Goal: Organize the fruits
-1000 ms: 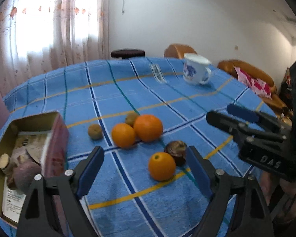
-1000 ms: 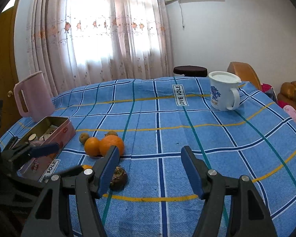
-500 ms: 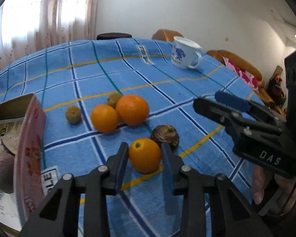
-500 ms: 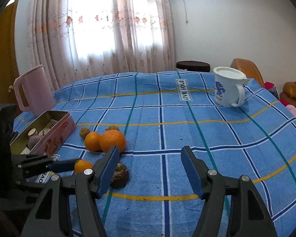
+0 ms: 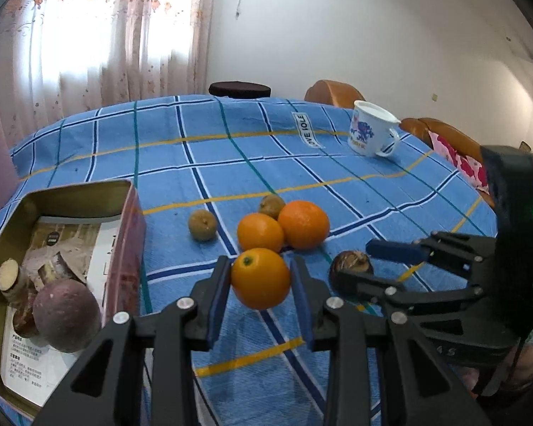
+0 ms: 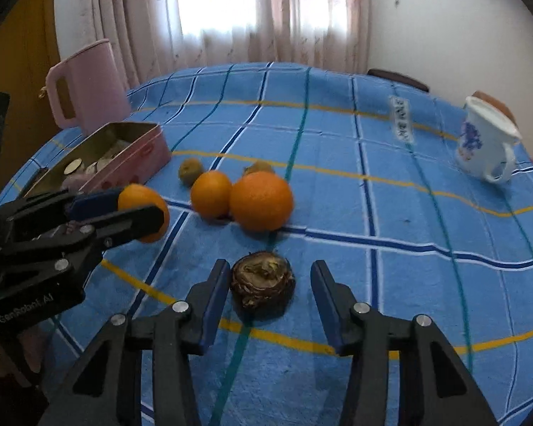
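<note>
My left gripper is shut on a small orange and holds it above the blue checked cloth; it also shows in the right wrist view. My right gripper is open with its fingers on either side of a dark brown scaly fruit lying on the cloth, not touching it. Two more oranges and two small brown fruits lie together behind. The right gripper shows in the left wrist view around the brown fruit.
An open metal tin with a purple round fruit and other pieces stands at the left. A pink jug is behind it. A white mug with blue print stands at the far right. Chairs ring the table.
My left gripper closed on the small orange and lifted it off the cloth. My right gripper moved down and left to straddle the dark brown fruit.
</note>
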### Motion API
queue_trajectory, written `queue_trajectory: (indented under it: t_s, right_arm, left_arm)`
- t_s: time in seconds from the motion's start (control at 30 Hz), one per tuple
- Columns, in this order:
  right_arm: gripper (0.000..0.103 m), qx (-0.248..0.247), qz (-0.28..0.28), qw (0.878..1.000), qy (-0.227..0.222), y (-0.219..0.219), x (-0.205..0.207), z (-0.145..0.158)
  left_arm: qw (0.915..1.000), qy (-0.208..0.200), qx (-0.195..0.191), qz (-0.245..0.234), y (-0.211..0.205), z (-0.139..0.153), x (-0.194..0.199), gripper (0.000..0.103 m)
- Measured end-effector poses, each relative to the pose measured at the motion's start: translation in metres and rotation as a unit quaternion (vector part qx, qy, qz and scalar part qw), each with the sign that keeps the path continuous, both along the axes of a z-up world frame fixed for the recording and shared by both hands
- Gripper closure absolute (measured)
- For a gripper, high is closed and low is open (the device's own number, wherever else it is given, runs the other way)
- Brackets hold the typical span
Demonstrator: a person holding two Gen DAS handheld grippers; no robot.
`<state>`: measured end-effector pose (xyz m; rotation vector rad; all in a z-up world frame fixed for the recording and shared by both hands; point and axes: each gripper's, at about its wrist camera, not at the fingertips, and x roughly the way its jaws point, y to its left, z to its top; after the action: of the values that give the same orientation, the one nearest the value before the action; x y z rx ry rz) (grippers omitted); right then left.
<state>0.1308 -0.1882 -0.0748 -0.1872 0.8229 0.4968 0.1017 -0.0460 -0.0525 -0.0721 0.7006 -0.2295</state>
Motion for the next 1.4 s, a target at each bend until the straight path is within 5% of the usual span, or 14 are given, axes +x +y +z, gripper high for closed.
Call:
queue_trajectory:
  t_s: [0.07,0.3,0.93,1.4]
  right_arm:
    - [0.063,-0.006,0.007,1.0,-0.002,0.004,-0.003,0.0]
    - [0.063,-0.004,0.021,1.0,-0.015,0.006,-0.012,0.004]
    - [0.063,0.039,0.028,0.987,-0.151,-0.005,-0.051,0.034]
    - [0.063,0.062,0.031,0.977,-0.203,-0.012,-0.069,0.043]
  left_arm:
    - [1.0,-0.002,-0.002,0.0,0.0,0.0,0.0,0.067]
    - [0.9998,-0.018,-0.009,0.006,0.003,0.003,-0.004,0.067]
    - [0.9967,-0.074,0.012,0.031,0.001,0.015,-0.02,0.068]
    - [0.9933,-0.104,0.026,0.042,-0.001,0.019,-0.03,0.068]
